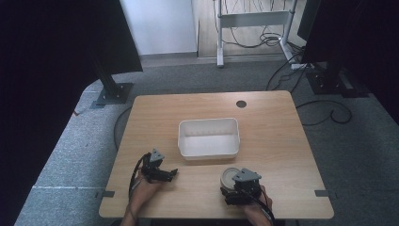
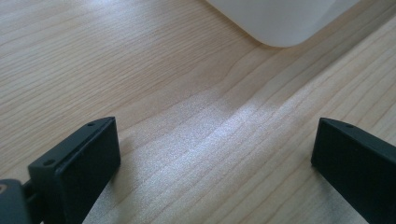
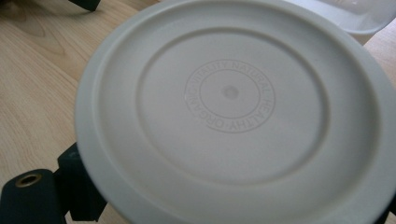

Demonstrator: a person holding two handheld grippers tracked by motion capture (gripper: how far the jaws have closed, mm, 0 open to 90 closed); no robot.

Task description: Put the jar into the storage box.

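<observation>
A: Where is everything, if we take the white bin (image 1: 209, 137) as the reference?

B: The bin stands near the middle of the wooden table (image 1: 273, 122), and inside it looks empty. The left gripper (image 1: 165, 174) is in front of the bin's near left corner, close to it but not touching. The right gripper (image 1: 234, 187) is in front of the bin's near right part, near the table edge on the person's side.

A: And the round thing?

B: It is a round container with a pale lid (image 1: 231, 177). It sits just in front of the bin, apart from the bin wall, directly at the right gripper. In the right gripper view the lid (image 3: 233, 112) has raised rings and small embossed letters around its centre, and a corner of the bin (image 3: 355, 16) is behind it.

A: How are the claws?

B: The left one is wide: in the left gripper view its two black jaws stand far apart over bare wood (image 2: 187, 93), with nothing between them, and a rounded corner of the bin (image 2: 280, 21) is ahead. For the right one, one jaw is against the container's side, under the lid rim. The other jaw is almost hidden, so I cannot tell if it really clamps the container.
</observation>
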